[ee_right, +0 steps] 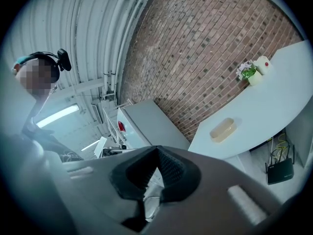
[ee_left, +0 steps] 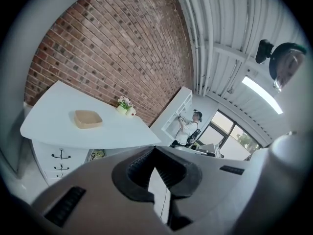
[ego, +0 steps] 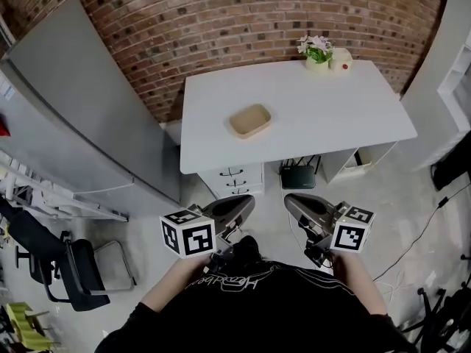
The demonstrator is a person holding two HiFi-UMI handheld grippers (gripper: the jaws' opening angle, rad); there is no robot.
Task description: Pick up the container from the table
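White table (ego: 324,109), brick wall (ego: 221,20), tan container (ego: 249,120) on top, left tongs (ego: 246,201) and right tongs (ego: 292,199) pressed together

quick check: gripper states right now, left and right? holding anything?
Left gripper: closed, holding nothing.
Right gripper: closed, holding nothing.

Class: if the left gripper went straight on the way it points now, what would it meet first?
Probably the near edge of the white table, though depth is unclear. The tan container lies left of that line.
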